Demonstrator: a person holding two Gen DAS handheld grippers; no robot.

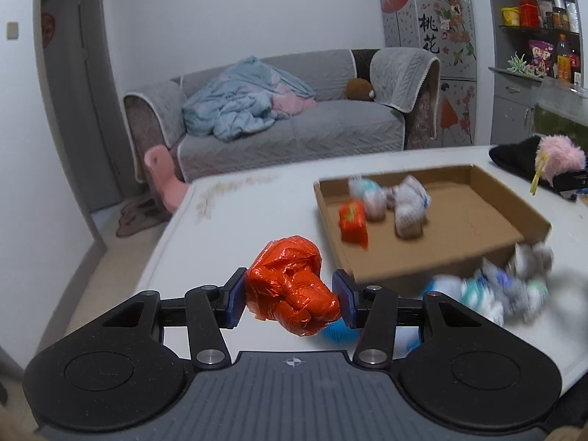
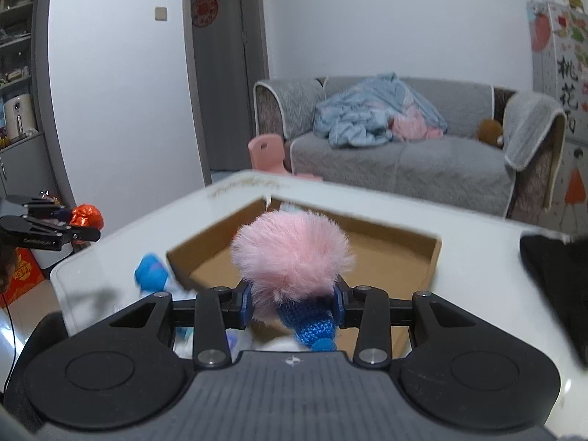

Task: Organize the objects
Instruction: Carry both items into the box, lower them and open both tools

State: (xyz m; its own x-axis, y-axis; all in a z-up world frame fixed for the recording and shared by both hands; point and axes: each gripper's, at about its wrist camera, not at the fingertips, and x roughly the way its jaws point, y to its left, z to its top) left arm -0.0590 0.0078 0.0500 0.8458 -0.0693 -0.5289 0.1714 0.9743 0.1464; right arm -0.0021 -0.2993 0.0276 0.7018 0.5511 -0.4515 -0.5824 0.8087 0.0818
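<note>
Left gripper [image 1: 290,299] pinches an orange plastic-wrapped bundle [image 1: 290,286]; right gripper [image 2: 292,303] pinches a pink-pompom knit toy [image 2: 292,253]; both look mid-carry, and the next move calls for release over the cardboard tray [image 1: 529,217] at right of frame.

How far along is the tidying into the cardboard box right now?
Partly done. Three small bundles already lie in the cardboard box. In hand: the left gripper grips an orange plastic bag, the right gripper a pink fluffy toy above the box. Left: a blurred pile of bundles beside the box.
</note>
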